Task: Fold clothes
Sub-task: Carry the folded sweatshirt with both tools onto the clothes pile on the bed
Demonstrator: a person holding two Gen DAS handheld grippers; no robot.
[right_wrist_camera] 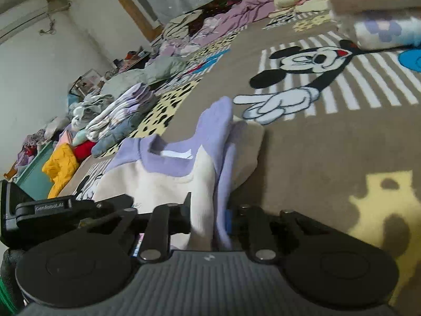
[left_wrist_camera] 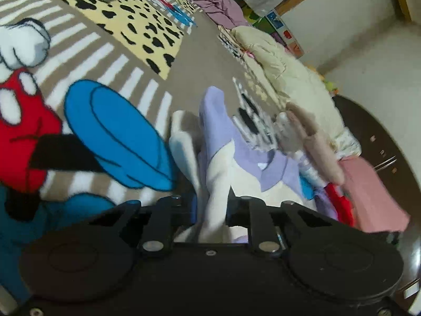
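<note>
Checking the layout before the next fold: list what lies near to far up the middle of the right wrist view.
Right claw shut on the cream and lilac top → lilac sleeve → brown cartoon rug → purple bedding.

I see soft, even indoor light in both views, without glare. The blanket is evenly lit, and the gripper bodies near the lens stay dark. In the left wrist view, the other gripper above the shirt is smeared by motion blur. The pile of clothes left of the shirt looks soft. Lines bend strongly at the round edges.
</note>
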